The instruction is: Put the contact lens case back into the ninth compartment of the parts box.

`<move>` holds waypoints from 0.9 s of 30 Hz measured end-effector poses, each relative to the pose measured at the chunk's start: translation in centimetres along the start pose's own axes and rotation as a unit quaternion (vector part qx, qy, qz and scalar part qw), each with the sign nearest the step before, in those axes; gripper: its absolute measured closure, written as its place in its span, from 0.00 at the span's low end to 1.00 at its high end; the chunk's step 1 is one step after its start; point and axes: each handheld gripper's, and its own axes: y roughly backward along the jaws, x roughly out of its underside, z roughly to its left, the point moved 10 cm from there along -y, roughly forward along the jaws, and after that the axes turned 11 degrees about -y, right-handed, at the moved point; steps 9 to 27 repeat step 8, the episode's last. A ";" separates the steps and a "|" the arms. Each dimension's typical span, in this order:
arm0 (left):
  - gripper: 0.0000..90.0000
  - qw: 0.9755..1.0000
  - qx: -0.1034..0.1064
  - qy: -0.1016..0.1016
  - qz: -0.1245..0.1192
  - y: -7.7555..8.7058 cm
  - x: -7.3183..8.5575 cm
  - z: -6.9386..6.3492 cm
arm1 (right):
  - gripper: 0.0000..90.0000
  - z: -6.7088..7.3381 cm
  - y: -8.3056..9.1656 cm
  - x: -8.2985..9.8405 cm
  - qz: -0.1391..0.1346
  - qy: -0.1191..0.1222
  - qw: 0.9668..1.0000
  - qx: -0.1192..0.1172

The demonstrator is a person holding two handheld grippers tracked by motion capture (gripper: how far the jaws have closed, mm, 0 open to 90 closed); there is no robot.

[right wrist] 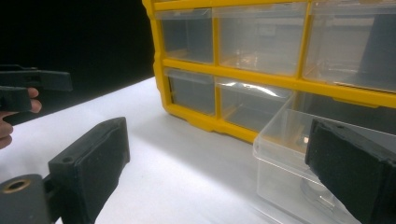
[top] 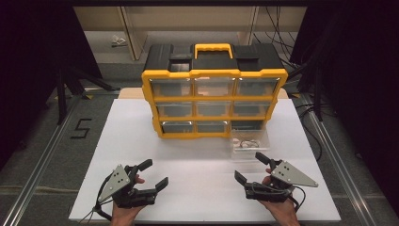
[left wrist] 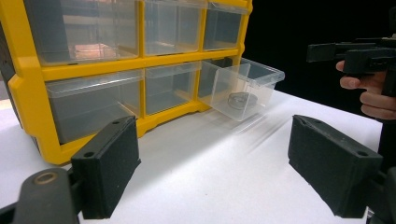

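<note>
We've got the yellow-and-black plastic organizer cabinet with clear drawers point(top: 214, 96) sitting at the far middle of the white table board point(top: 141, 141), and its bottom-right slot is empty because the small clear plastic drawer point(top: 248, 143) is pulled right out and resting on the board just in front of that slot. There's something round and metallic in it, but through the glare we honestly can't make out what the pieces are. Our left gripper point(top: 149, 175) sits near the front-left edge with its jaws spread wide, nothing between them. The right gripper point(top: 251, 166) is just in front of the drawer, jaws also released and empty; in the right gripper view one black pad point(right wrist: 355, 172) covers part of the drawer wall, so we can't tell if it's touching. The upper drawers look hazy, contents unreadable.
</note>
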 end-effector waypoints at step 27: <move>0.18 1.000 0.000 -0.001 0.001 0.0 0.0 0.0 | 0.08 -0.1 0.0 0.0 0.000 0.000 1.000 0.002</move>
